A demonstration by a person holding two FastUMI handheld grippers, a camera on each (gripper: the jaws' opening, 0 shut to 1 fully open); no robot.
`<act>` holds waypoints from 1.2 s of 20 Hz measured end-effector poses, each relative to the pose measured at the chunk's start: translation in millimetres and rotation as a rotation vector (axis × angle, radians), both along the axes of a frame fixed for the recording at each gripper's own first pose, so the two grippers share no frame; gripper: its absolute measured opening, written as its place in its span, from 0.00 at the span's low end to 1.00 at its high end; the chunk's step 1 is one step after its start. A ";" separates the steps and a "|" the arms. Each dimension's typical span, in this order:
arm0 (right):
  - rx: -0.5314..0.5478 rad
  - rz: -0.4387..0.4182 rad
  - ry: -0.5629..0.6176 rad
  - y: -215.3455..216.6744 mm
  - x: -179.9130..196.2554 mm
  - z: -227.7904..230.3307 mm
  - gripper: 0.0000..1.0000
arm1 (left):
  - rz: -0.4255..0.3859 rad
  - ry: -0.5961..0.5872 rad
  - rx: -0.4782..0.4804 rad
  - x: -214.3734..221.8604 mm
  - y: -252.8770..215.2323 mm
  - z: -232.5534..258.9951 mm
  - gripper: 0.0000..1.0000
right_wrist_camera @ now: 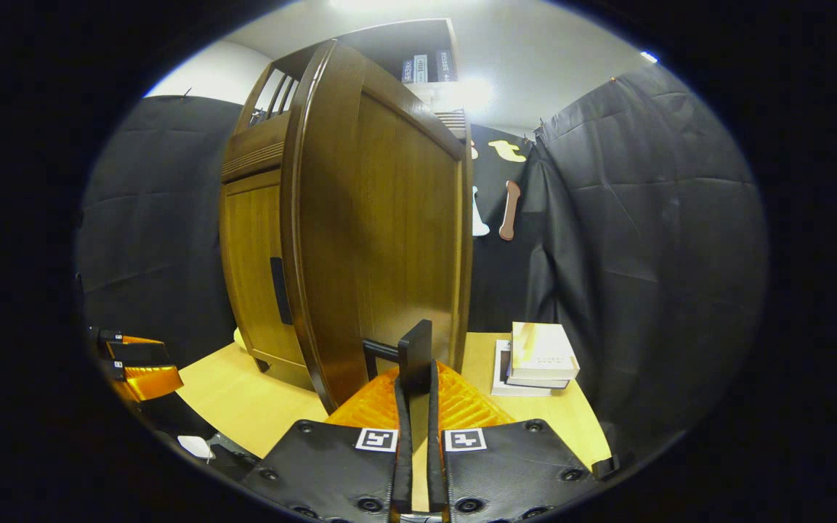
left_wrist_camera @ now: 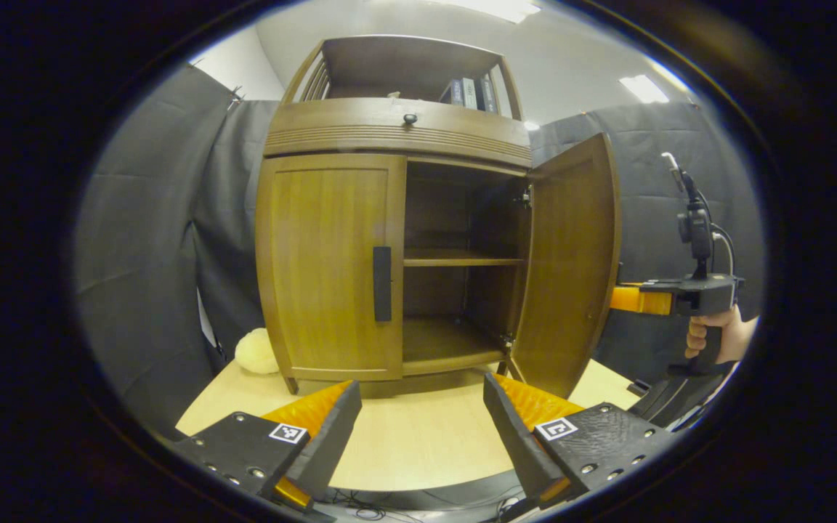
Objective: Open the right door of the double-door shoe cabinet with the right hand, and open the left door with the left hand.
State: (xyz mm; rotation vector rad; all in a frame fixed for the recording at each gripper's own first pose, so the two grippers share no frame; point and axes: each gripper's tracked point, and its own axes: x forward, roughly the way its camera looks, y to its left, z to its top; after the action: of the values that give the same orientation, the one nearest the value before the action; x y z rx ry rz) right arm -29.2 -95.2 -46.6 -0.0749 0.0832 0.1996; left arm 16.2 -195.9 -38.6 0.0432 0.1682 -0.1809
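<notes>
The wooden shoe cabinet (left_wrist_camera: 397,131) stands on a light table. Its right door (left_wrist_camera: 571,269) is swung wide open, showing bare shelves inside. In the right gripper view my right gripper (right_wrist_camera: 416,374) is shut on that door's dark handle (right_wrist_camera: 416,341), with both fingers pressed against it. A hand (left_wrist_camera: 716,341) holds that gripper behind the open door in the left gripper view. The left door (left_wrist_camera: 328,265) is closed, its dark vertical handle (left_wrist_camera: 382,283) untouched. My left gripper (left_wrist_camera: 422,414) hangs open over the table, well in front of the cabinet.
A small stack of books (right_wrist_camera: 538,356) lies on the table (right_wrist_camera: 244,407) to the right of the open door. A pale fluffy object (left_wrist_camera: 255,352) sits at the cabinet's left foot. Books (left_wrist_camera: 469,93) stand on the top shelf. Black cloth walls close in all around.
</notes>
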 end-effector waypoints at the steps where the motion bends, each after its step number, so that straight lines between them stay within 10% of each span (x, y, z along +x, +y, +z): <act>1: 0.002 0.001 0.001 -8.2 0.2 -0.4 0.10 | 0.005 0.003 0.005 0.4 -4.5 -0.2 1.00; 16: 0.090 0.103 0.032 -70.1 11.8 2.5 0.09 | 0.155 0.029 0.020 44.7 -61.6 13.4 0.98; 24: 0.104 -0.052 0.039 -76.9 -21.8 -7.7 0.08 | -0.030 0.012 0.052 58.7 -65.6 22.9 1.00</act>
State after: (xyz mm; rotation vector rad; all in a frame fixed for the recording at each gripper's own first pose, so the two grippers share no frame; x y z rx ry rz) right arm -51.0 -172.1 -54.3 0.0351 0.1131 0.1527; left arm 74.9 -261.6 -15.6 0.0963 0.1843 -0.2069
